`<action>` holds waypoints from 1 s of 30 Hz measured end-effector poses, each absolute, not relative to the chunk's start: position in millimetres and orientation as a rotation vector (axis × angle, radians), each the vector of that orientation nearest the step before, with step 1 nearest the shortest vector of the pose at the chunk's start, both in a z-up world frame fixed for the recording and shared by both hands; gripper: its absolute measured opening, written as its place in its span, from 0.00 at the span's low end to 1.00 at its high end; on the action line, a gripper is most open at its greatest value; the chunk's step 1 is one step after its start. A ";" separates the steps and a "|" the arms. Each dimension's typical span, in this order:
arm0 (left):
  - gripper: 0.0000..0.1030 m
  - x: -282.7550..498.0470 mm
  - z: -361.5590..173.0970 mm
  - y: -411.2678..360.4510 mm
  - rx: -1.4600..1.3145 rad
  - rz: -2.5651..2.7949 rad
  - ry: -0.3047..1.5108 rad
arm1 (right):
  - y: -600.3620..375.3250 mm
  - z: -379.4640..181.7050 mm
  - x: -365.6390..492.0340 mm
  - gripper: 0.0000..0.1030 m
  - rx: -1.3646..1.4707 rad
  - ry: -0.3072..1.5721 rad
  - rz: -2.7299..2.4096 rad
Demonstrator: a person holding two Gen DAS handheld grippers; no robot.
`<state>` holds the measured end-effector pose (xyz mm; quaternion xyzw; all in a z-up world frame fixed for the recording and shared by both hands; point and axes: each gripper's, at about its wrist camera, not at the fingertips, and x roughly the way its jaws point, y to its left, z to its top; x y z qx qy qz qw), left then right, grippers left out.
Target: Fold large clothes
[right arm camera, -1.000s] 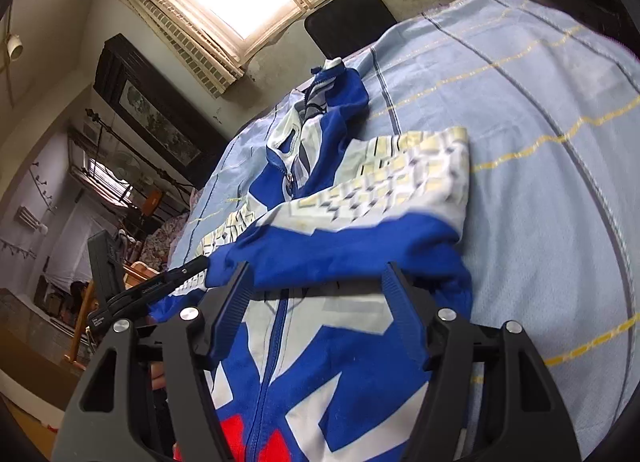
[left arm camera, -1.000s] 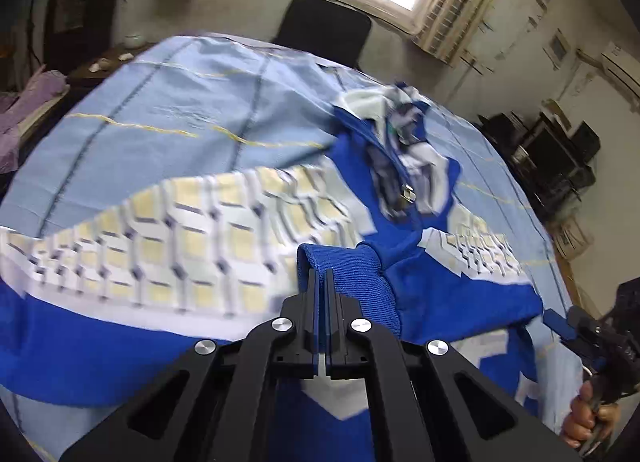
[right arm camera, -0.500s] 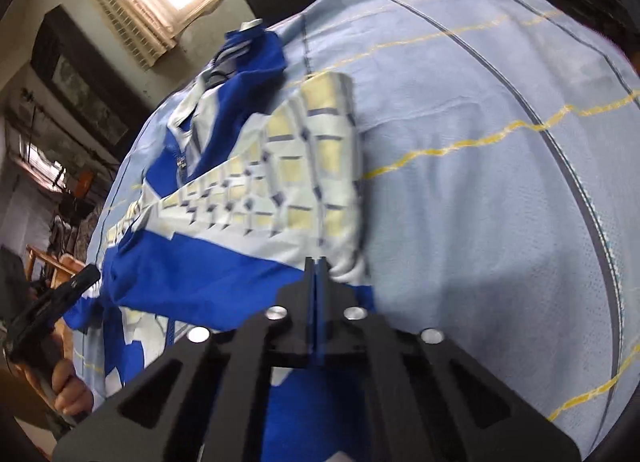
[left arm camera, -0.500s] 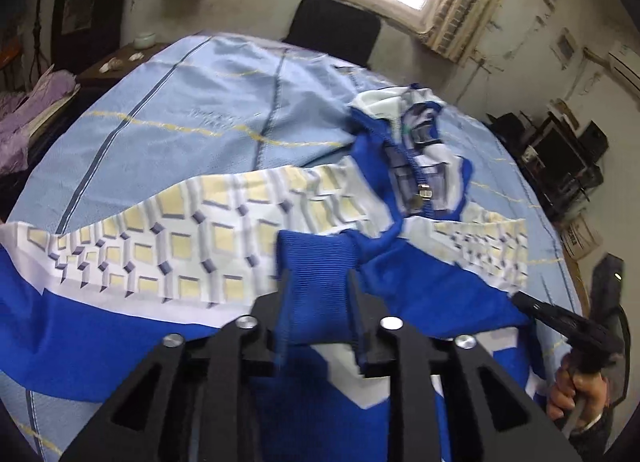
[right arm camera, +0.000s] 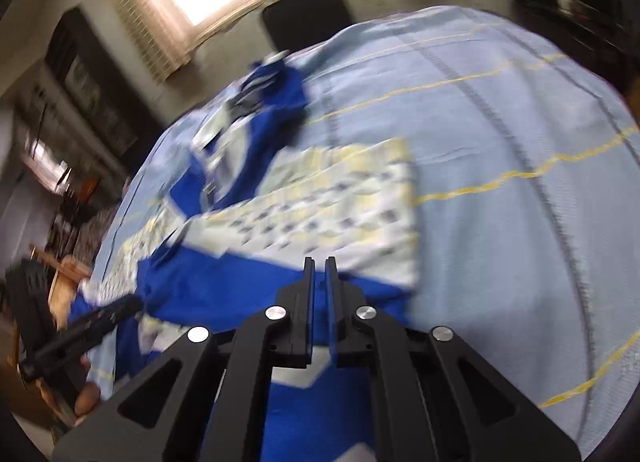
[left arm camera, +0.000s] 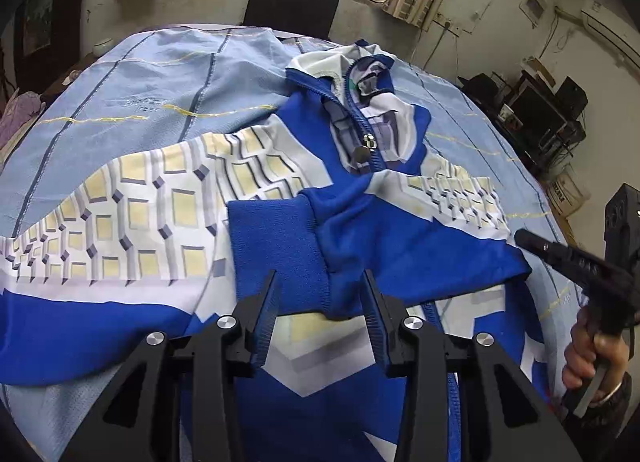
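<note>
1. Seen from the left wrist, the jacket (left arm camera: 360,230), blue and white with a panel of cream squares, lies spread on the light blue sheet (left arm camera: 152,102) that covers the counter.
2. Its ribbed blue cuff (left arm camera: 276,246) is folded in over the chest and lies between the tips of the left gripper (left arm camera: 320,294), whose fingers (left arm camera: 266,302) stand wide apart, gripping nothing.
3. The zipper (left arm camera: 370,142) runs up to the open collar at the far end, near a black chair (left arm camera: 290,6) under the window.
4. At the right edge a bare hand (left arm camera: 592,354) is wrapped round the handle of the right gripper (left arm camera: 560,254), held just off the jacket's edge; from this side I cannot tell how its fingers stand.
5. No containers show here.
6. From the right wrist the picture is blurred.
7. The right gripper (right arm camera: 319,266) sits low over the jacket (right arm camera: 280,230), its fingers (right arm camera: 308,294) nearly together with only a slim gap; blue shows in the gap, but I cannot tell whether cloth is pinched there.
8. The cream-squared sleeve lies folded across the body, its outer edge on the sheet (right arm camera: 500,142).
9. The left gripper (right arm camera: 132,304) pokes in from the lower left, at the jacket's blue edge.
</note>
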<state>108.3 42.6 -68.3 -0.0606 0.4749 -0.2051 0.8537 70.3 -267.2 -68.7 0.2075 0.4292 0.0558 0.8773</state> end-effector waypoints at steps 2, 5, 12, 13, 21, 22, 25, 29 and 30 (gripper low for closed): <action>0.40 110.4 -71.9 44.5 -0.129 -0.430 1.002 | -254.8 -80.4 74.6 0.07 0.421 0.947 0.147; 0.40 109.0 -71.6 40.2 -0.087 -0.427 0.993 | -259.0 -96.4 74.8 0.00 0.423 0.976 0.144; 0.44 117.0 -58.9 66.1 -0.184 -0.377 0.972 | -269.8 -69.1 91.0 0.22 0.488 0.926 0.111; 0.44 120.9 -62.0 72.3 -0.204 -0.366 0.983 | -270.2 -68.8 96.3 0.27 0.488 0.928 0.102; 0.44 131.2 -74.4 84.5 -0.216 -0.295 1.012 | -263.8 -76.8 96.4 0.42 0.466 0.924 0.081; 0.44 128.9 -69.5 88.7 -0.221 -0.280 0.992 | -258.8 -68.8 89.3 0.47 0.469 0.901 0.112; 0.50 118.0 -51.9 111.2 -0.255 -0.224 0.936 | -234.3 -44.7 68.2 0.59 0.430 0.863 0.208; 0.72 89.3 -33.7 158.9 -0.289 -0.102 0.869 | -204.8 -18.2 32.5 0.67 0.346 0.823 0.305; 0.72 81.7 -32.6 171.5 -0.303 -0.087 0.866 | -200.9 -14.3 22.8 0.67 0.343 0.812 0.325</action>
